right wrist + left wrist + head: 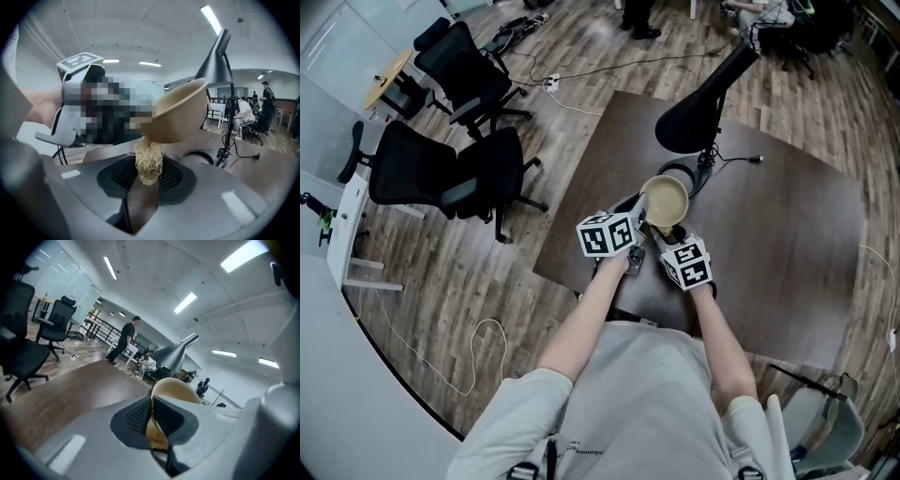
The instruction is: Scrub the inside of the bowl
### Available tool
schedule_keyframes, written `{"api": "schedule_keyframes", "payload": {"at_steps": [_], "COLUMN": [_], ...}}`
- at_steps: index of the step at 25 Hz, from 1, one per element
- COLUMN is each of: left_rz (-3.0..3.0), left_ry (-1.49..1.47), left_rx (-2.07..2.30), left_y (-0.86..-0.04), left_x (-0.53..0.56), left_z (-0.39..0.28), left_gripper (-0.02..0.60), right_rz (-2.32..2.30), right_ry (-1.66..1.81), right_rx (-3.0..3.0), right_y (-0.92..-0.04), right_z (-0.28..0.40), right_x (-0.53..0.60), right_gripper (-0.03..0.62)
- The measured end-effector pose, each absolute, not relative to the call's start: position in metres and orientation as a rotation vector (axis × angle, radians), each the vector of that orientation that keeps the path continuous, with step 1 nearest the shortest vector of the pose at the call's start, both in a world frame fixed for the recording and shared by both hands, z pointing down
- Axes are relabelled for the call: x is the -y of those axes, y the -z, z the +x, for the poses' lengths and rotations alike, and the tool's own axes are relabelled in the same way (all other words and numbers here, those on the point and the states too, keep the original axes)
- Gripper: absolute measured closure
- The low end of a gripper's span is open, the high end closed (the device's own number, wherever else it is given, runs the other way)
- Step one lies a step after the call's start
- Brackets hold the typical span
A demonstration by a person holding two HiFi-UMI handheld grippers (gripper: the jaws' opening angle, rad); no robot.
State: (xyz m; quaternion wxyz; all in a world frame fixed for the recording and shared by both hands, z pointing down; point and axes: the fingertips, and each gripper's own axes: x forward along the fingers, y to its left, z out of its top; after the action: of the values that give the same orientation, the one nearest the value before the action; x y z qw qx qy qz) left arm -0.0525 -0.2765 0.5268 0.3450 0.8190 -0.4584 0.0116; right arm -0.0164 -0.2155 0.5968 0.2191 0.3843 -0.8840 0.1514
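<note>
**Two grippers, one bowl held clear of the desk**

Both tools meet in front of the person, above the dark desk [787, 244]. The left gripper [152, 405] has its jaws pinched on the wall of the tan bowl [176, 389], one pad inside and one outside. That grip probably serves to hold the bowl steady in the air and tilted so the other tool can reach it. The right gripper [148, 180] has its jaws pressed on a pale, fibrous scrubber [149, 157], which sticks up past the tips so that the fibres, not the pads, would meet the bowl.

The head view shows the layout. The bowl sits just beyond the two marker cubes with its mouth turned upward, close to the base of a black desk lamp [701, 108]. It does not show either grip.

The left gripper view makes the rim clamp plain but shows no scrubber at all. The right gripper view shows the scrubber's top touching the bowl's lower side from beneath. From there I cannot tell whether any of it has reached the inner surface. I judge the scrubbing to be about to begin or only just underway.
</note>
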Motion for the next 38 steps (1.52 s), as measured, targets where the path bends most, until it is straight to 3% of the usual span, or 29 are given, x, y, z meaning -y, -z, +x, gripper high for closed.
{"api": "schedule_keyframes", "payload": {"at_steps": [12,21,38], "left_rz": [2.191,2.154,1.994], "left_ry": [-0.131,-0.185,-0.321], "left_rx": [0.695,0.715,0.8], "left_y": [-0.528,-0.555,-0.642], "left_x": [0.25,0.245,0.232], "left_z": [-0.033,-0.059,-0.105], "left_gripper": [0.566,0.56,0.566], "right_rz": [1.032,0.923,0.744], "right_ry": [-0.196,-0.147,-0.219], "right_rx": [2.499,2.517,2.316], "right_y": [-0.584,-0.572,-0.639], "right_z": [0.012,0.03,0.026], "right_x": [0.218,0.206,0.15], "right_gripper": [0.467,0.467,0.467]}}
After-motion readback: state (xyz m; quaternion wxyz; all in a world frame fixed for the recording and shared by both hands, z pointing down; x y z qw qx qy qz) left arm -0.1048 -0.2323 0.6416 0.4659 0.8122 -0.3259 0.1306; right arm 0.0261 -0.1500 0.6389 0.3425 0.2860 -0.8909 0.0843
